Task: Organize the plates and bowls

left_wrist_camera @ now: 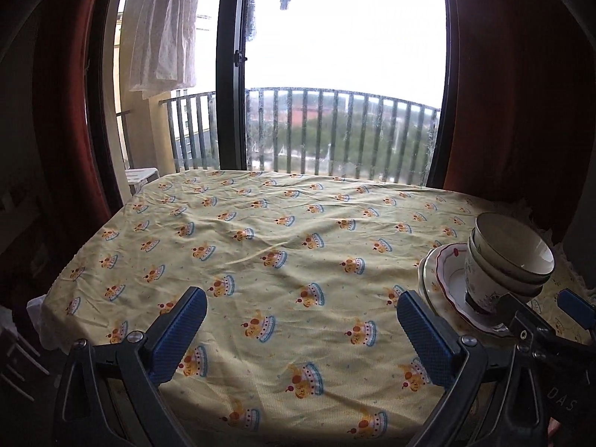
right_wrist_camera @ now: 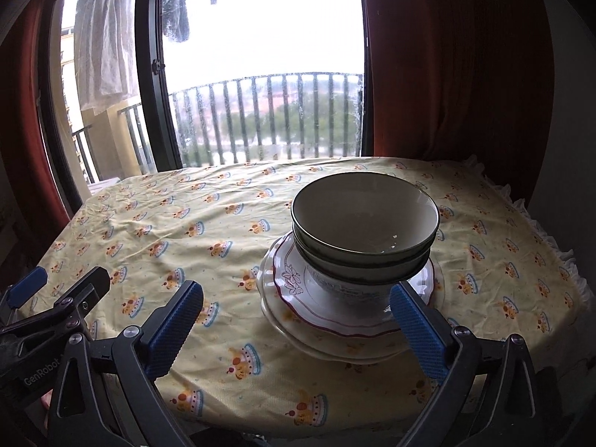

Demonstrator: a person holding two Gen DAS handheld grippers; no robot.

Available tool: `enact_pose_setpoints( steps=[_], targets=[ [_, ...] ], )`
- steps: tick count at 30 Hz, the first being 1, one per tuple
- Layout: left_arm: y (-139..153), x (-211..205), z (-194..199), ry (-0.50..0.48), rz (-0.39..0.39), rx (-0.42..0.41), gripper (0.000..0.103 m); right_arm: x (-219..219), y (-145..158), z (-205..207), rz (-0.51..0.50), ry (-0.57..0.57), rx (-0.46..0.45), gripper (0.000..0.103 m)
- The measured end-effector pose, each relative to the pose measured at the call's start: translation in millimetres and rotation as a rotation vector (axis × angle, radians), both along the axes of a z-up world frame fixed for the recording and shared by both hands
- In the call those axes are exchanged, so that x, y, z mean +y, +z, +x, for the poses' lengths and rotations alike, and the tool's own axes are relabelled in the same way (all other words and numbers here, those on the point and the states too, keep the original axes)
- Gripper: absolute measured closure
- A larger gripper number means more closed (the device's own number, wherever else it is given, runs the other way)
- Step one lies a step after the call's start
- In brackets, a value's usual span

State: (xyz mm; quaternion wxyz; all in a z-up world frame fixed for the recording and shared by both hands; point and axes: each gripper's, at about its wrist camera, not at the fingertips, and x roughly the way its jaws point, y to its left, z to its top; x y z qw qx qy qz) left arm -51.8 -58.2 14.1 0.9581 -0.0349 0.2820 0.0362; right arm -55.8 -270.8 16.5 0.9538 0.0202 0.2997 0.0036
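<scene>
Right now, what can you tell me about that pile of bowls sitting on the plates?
The stack of bowls looks like glazed ceramic: three nested bowls, pale cream inside with thin dark rims, the bottom one carrying a printed pattern on its outer wall. The top bowl looks empty. The stack stands upright on the red-rimmed plate, which lies on larger pale plates over the yellow tablecloth. Nothing grips it; the right claw stands open just in front of it.
</scene>
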Motion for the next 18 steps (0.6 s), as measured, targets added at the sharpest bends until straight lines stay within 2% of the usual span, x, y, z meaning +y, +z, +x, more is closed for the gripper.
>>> enact_pose_setpoints(
  steps=[6, 18],
  targets=[
    [1.4, -3.7, 7.4, -0.02, 0.007, -0.003, 0.0, -5.4, 4.0, 2.3, -0.004, -0.011, -0.026, 0.0],
    [-2.7, -4.7, 12.9, -0.025, 0.005, 0.016, 0.0, -9.8, -1.0, 15.5, 0.015, -0.019, 0.006, 0.0]
  ],
)
